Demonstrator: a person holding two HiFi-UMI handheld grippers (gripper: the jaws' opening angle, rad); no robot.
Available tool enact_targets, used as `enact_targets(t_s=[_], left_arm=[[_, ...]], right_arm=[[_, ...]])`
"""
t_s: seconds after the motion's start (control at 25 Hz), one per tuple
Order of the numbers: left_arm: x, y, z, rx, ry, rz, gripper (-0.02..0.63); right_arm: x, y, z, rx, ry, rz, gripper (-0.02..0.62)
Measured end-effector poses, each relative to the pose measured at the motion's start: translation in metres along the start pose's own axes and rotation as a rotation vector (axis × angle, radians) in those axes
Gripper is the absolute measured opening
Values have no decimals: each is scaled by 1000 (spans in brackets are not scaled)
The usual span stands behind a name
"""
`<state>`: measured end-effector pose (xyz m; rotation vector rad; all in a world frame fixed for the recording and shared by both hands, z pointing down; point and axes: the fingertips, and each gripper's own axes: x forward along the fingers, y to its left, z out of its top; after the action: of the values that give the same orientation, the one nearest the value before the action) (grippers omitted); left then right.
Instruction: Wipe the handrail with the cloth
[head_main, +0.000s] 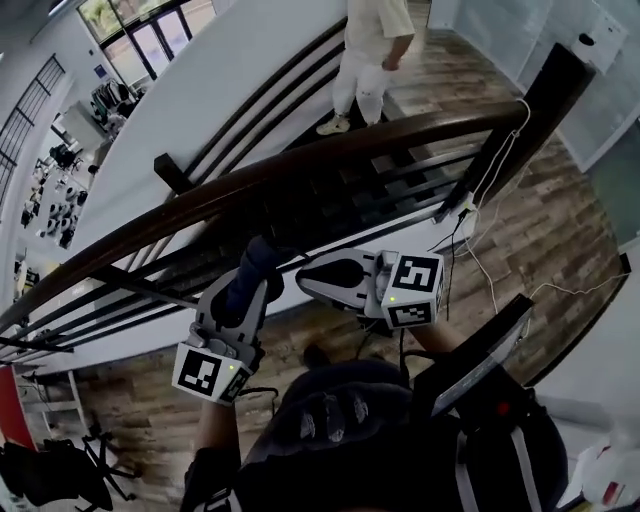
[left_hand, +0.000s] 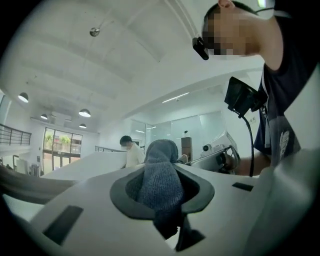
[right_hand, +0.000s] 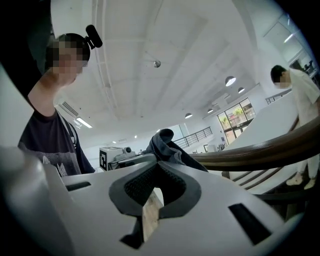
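Cropped, hidden parts.
Top edge crops person on stairs (head_main: 372, 55) at chest; handrail (head_main: 300, 168) exits frame left; cloth (left_hand: 161, 175) end hidden btwn left tongs (left_hand: 164, 197).

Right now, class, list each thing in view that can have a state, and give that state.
left tool: shut on the cloth.
right tool: jaws nearly together, empty.
cloth: bunched, pinched in the left tool, off the handrail.
handrail: untouched by cloth or either tool.

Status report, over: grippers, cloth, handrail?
Left gripper shut on cloth. Right gripper shut, empty. Cloth short of handrail, no contact seen. Person beyond handrail, not blocking.
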<state>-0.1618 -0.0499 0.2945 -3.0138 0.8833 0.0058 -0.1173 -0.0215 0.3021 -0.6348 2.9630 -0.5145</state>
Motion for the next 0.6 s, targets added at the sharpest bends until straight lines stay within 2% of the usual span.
enact_targets(t_s=[0.12, 0.28, 0.44, 0.6], left_arm=[[12, -43, 7, -33, -17, -38, 94], [26, -102, 6, -15, 5, -70, 92], [30, -143, 5, -12, 38, -45, 93], [15, -161, -2, -6, 81, -25, 94]], right_arm=[[-39, 19, 4, -8, -29, 4, 3], [-94, 42, -5, 39, -63, -1, 3], [-130, 51, -20, 122, -103, 29, 3], [-135, 61, -35, 161, -110, 60, 3]])
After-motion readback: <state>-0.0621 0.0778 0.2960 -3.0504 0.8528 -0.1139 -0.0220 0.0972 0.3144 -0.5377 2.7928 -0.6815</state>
